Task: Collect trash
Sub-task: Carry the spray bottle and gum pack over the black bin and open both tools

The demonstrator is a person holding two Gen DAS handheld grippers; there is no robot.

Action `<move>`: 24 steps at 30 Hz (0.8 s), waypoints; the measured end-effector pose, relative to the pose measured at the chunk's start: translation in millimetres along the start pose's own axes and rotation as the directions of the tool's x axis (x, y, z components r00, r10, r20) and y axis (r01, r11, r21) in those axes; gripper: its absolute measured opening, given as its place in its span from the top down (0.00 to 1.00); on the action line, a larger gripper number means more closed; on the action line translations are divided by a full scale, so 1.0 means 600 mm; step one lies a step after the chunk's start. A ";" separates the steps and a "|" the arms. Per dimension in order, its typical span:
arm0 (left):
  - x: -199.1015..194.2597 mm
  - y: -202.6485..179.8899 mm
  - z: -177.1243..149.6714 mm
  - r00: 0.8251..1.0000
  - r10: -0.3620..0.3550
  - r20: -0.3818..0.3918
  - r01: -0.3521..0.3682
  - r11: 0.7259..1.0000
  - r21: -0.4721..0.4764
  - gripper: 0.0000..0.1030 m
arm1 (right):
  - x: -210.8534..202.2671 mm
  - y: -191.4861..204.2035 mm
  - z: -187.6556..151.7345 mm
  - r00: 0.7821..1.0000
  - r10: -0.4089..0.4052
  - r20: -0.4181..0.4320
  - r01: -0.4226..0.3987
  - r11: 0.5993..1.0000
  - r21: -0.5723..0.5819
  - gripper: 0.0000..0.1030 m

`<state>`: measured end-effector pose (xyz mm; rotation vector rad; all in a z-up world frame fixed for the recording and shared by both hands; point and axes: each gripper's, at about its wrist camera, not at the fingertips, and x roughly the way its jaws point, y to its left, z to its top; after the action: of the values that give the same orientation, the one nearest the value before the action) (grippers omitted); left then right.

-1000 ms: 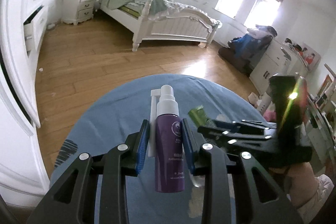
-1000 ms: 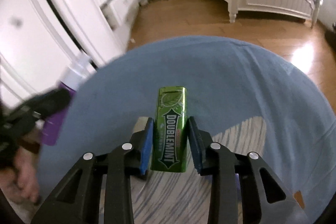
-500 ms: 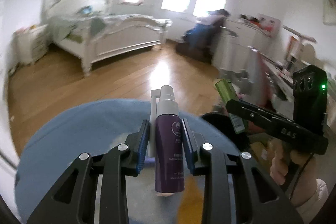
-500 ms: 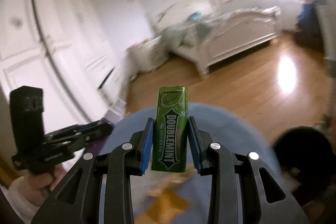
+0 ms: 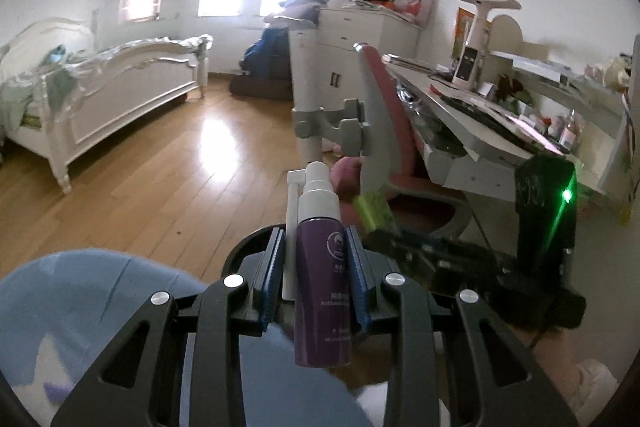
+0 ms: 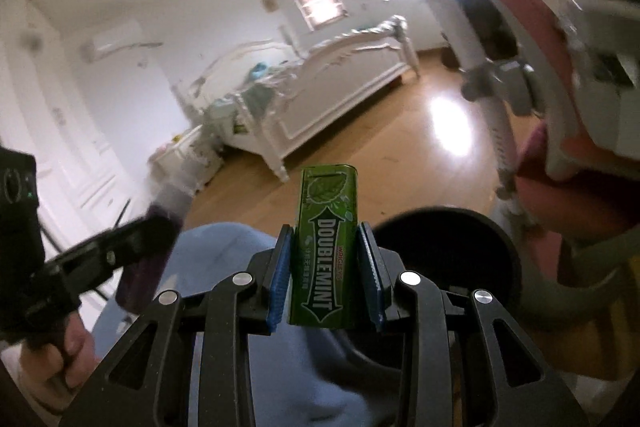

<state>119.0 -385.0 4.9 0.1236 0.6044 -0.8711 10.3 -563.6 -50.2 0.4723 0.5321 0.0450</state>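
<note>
In the left wrist view, the white bed fills the left of the frame and the blue round cloth surface lies at lower left. At bottom centre the left gripper clamps a purple spray bottle upright between its blue pads. A black bin shows just behind them. To the right the right gripper carries a green gum pack, before the red chair and cluttered desk.
</note>
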 end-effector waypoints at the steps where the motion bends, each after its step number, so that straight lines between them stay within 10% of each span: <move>1: 0.009 -0.005 0.000 1.000 -0.002 -0.006 0.002 1.000 -0.001 0.70 | 0.008 -0.012 -0.002 1.000 -0.008 -0.003 0.008 1.000 0.010 0.68; 24: 0.196 0.017 0.001 0.980 -0.063 -0.189 0.050 0.996 -0.076 0.70 | 0.111 -0.122 -0.026 0.997 -0.053 -0.054 0.061 0.986 0.154 0.68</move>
<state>184.5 -459.0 -60.1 0.1270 0.8211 -0.8978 54.2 -611.7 -126.2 0.6093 0.6007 -0.0404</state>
